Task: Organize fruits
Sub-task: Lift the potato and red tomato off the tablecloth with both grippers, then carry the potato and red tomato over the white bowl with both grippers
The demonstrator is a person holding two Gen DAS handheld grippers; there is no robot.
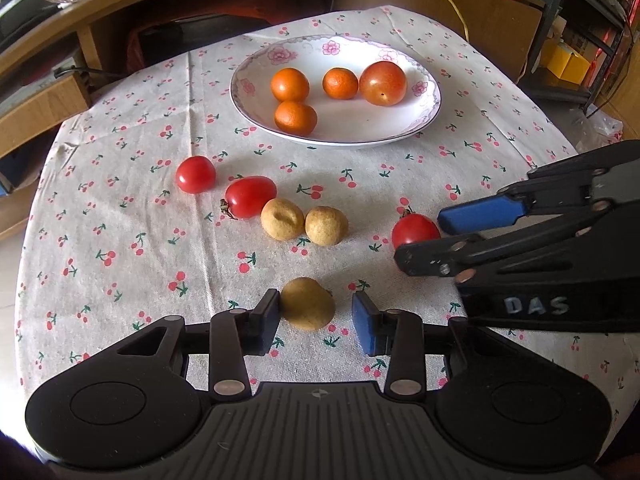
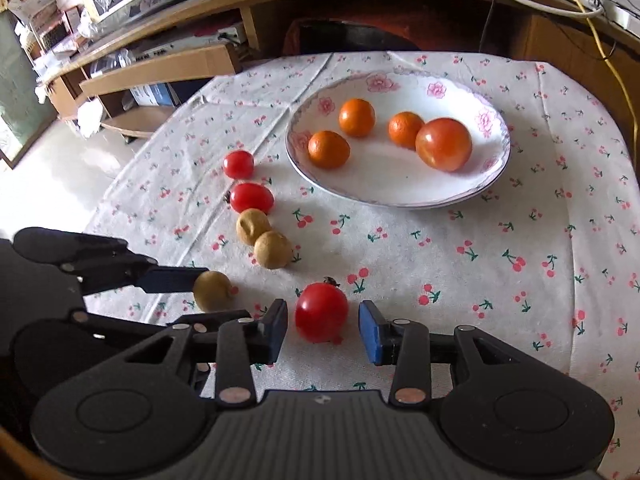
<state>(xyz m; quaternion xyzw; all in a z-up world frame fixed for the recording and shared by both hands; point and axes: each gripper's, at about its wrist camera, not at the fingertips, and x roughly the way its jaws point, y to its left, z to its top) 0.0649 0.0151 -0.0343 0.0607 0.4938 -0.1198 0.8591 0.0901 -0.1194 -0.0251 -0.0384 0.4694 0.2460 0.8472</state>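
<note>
On the cherry-print cloth [image 1: 120,240], both grippers gape: left gripper [image 1: 316,316] around a longan [image 1: 307,303], right gripper [image 2: 323,328] around a tomato [image 2: 321,312], neither gripped. Closing off-centre could roll either fruit away.

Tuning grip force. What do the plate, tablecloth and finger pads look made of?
Plate: glazed ceramic or porcelain by its look, glossy white, printed pink flowers.
Tablecloth: woven cotton-like fabric, matte, creased, cherry print.
Finger pads: blue, matte, probably rubber or foam; can't tell which.
</note>
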